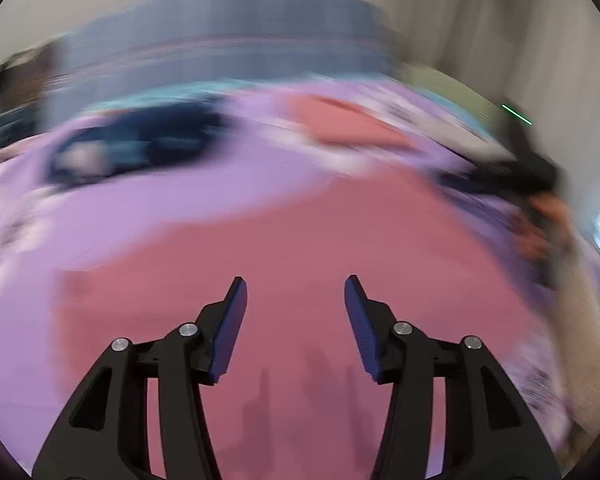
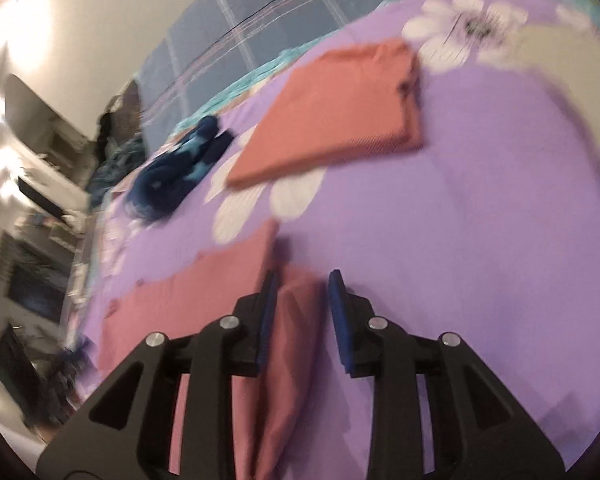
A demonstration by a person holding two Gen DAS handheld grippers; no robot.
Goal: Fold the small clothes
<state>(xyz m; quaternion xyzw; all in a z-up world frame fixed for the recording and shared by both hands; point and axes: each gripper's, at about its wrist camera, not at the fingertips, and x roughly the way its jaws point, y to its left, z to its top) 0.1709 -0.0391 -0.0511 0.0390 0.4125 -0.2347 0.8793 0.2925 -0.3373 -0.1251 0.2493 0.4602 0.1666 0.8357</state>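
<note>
A dusty pink cloth [image 1: 300, 260] lies spread on a purple flowered bedsheet [image 1: 160, 200]. My left gripper [image 1: 296, 288] hovers over it, open and empty; this view is blurred. In the right wrist view the same pink cloth [image 2: 204, 288] lies at lower left, and a raised fold of it [image 2: 296, 320] stands between the fingers of my right gripper [image 2: 300, 280], which are part open around it. A folded salmon garment [image 2: 332, 116] lies further back. A dark blue bundle [image 2: 180, 168] lies to its left.
The purple bedsheet [image 2: 480, 200] stretches to the right. A blue plaid cover [image 2: 260, 20] lies behind it. Furniture and clutter [image 2: 32, 200] stand at the left beside the bed. The right gripper and the person's arm [image 1: 540, 208] show blurred at right.
</note>
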